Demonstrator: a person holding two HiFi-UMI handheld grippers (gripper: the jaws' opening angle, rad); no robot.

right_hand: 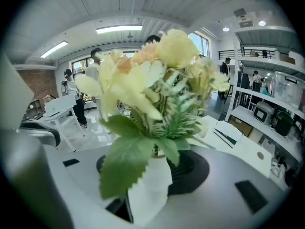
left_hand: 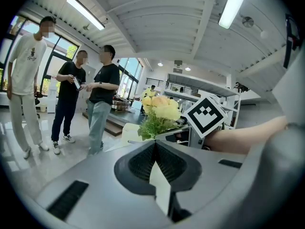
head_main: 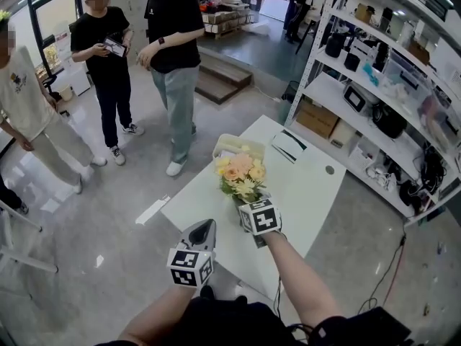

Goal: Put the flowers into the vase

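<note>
A bunch of yellow and peach flowers (head_main: 241,175) with green leaves stands upright on the white table (head_main: 306,193). In the right gripper view the flowers (right_hand: 157,80) rise from the neck of a white vase (right_hand: 150,185), which sits between the spread jaws of my right gripper (right_hand: 155,160). The pads do not visibly press on it. In the head view my right gripper (head_main: 245,203) is at the foot of the bunch and hides the vase. My left gripper (head_main: 204,228) hovers at the table's near-left edge, shut and empty, pointing at the flowers (left_hand: 159,111).
A pale tray (head_main: 234,144) lies behind the flowers, a white and black flat item (head_main: 290,146) to their right. Metal shelving (head_main: 374,92) with boxes and devices runs along the right. Three people (head_main: 169,56) stand on the floor at the back left.
</note>
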